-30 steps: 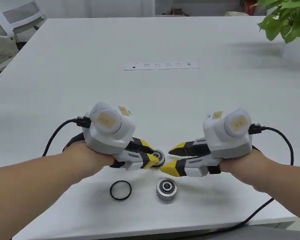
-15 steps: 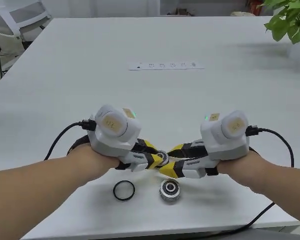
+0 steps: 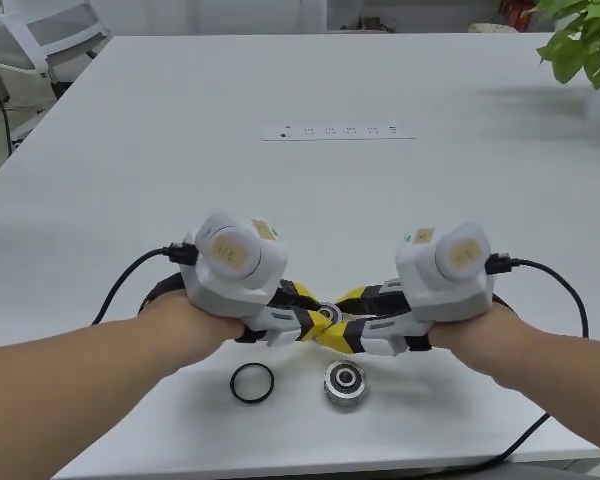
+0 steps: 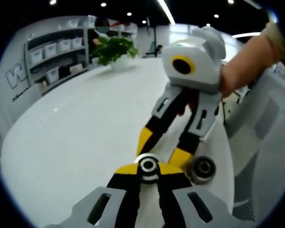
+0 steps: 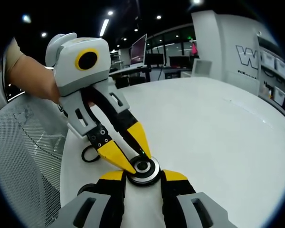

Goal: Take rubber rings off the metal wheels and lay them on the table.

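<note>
Head view: my left hand-held gripper (image 3: 313,322) and right hand-held gripper (image 3: 346,326) meet tip to tip above the bench (image 3: 330,200), a metal wheel (image 3: 328,316) between them. A loose rubber ring (image 3: 252,383) lies at its 7 o'clock, a second wheel (image 3: 346,384) at 5 o'clock.
Left gripper view: left jaws clamped on the held wheel.
Right gripper view: right jaws part open, flanking that wheel; I cannot tell if they grip.

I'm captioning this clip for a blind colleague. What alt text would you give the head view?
The left gripper and right gripper, each hand-held, meet tip to tip, both clamped on a small metal wheel over a white table. On the table below lie a black rubber ring and a second metal wheel.
</note>
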The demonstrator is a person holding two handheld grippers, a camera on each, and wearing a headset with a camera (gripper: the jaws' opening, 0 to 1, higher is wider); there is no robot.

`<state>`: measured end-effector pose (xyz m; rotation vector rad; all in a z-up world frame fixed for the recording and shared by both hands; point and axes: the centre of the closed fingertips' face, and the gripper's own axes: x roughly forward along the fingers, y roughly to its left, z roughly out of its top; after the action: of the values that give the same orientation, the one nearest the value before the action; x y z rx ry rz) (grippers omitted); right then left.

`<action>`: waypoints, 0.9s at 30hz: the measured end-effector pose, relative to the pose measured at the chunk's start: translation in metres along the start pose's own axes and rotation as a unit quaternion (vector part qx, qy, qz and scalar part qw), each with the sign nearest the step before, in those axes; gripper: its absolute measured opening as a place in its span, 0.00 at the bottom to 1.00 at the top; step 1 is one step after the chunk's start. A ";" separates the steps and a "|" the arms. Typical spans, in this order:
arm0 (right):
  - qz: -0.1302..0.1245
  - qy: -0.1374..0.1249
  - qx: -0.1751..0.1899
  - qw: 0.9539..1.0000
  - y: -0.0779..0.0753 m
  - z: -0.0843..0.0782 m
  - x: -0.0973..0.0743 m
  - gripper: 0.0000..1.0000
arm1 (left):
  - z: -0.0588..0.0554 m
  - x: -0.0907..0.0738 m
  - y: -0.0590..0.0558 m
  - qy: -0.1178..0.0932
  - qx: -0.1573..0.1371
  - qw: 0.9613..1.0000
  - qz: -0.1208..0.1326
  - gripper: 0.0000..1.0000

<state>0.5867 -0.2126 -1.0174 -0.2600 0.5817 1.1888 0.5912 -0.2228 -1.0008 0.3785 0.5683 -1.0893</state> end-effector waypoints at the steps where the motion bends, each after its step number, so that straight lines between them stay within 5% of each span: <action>1: 0.000 0.000 0.000 1.000 0.000 0.000 0.000 0.26 | 0.000 0.000 0.000 0.000 0.000 1.000 0.000 0.14; 27: -0.002 -0.009 0.030 1.000 0.000 -0.004 -0.009 0.22 | 0.001 0.001 0.001 -0.011 -0.010 1.000 0.003 0.13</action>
<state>0.5835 -0.2213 -1.0154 -0.1997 0.6006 1.1668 0.5923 -0.2239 -1.0012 0.3506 0.5572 -1.0813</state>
